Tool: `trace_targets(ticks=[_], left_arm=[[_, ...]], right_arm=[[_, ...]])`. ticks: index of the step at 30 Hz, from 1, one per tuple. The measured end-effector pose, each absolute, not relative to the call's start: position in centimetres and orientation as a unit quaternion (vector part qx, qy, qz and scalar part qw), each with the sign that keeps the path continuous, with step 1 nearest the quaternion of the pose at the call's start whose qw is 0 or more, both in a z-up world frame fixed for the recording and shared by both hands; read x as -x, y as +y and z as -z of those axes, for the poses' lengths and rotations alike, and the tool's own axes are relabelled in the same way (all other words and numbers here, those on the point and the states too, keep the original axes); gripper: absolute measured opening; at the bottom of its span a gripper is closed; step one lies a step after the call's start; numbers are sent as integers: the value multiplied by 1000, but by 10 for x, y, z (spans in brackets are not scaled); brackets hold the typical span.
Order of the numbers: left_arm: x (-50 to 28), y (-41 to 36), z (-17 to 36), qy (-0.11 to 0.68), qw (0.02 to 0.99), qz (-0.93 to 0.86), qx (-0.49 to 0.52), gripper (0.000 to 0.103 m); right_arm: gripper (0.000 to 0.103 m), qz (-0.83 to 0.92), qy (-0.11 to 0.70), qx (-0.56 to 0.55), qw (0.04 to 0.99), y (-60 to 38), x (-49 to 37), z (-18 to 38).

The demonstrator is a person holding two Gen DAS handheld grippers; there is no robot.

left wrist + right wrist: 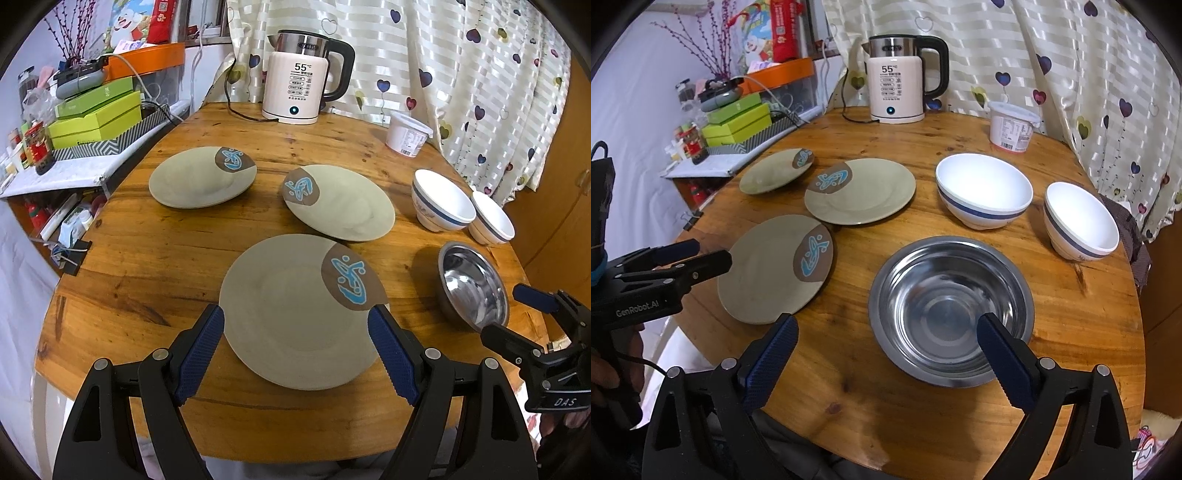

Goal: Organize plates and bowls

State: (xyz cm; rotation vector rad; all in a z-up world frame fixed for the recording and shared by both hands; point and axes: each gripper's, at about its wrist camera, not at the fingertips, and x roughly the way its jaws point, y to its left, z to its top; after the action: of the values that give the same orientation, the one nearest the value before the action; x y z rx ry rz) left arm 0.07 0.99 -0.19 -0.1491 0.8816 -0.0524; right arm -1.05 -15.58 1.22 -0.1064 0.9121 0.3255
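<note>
Three beige plates with blue-brown emblems lie apart on the round wooden table (pixel 147 258): a near plate (pixel 295 317), a middle plate (pixel 340 201) and a far left plate (pixel 199 181). My left gripper (pixel 295 321) is open, hovering over the near plate with nothing held. A steel bowl (pixel 951 310) sits at the front right. My right gripper (pixel 886 332) is open above its near rim, empty. Two white bowls with blue bands, the larger (pixel 984 188) and the smaller (pixel 1080 221), stand behind the steel bowl.
A cream electric kettle (pixel 299 77) and its cord stand at the table's back. A white lidded tub (pixel 406 134) is at the back right. Green boxes (pixel 96 114) and clutter fill a shelf to the left. A heart-print curtain (pixel 480 74) hangs behind.
</note>
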Motion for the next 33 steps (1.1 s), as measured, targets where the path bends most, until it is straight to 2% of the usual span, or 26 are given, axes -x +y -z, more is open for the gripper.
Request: trace_targets(ticks=[16, 19, 21, 33], left_arm=[[-10, 26, 3, 427, 900, 18, 84, 81], [-13, 31, 2, 426, 900, 14, 88, 81], [-14, 35, 1, 425, 901, 9, 90, 81], [-26, 54, 5, 426, 899, -13, 99, 81]], right_arm=[[98, -178, 440, 65, 878, -133, -10, -18], [94, -186, 441, 67, 876, -126, -17, -19], [88, -191, 445, 65, 873, -122, -22, -19], [86, -212, 445, 75, 866, -99, -44, -20]])
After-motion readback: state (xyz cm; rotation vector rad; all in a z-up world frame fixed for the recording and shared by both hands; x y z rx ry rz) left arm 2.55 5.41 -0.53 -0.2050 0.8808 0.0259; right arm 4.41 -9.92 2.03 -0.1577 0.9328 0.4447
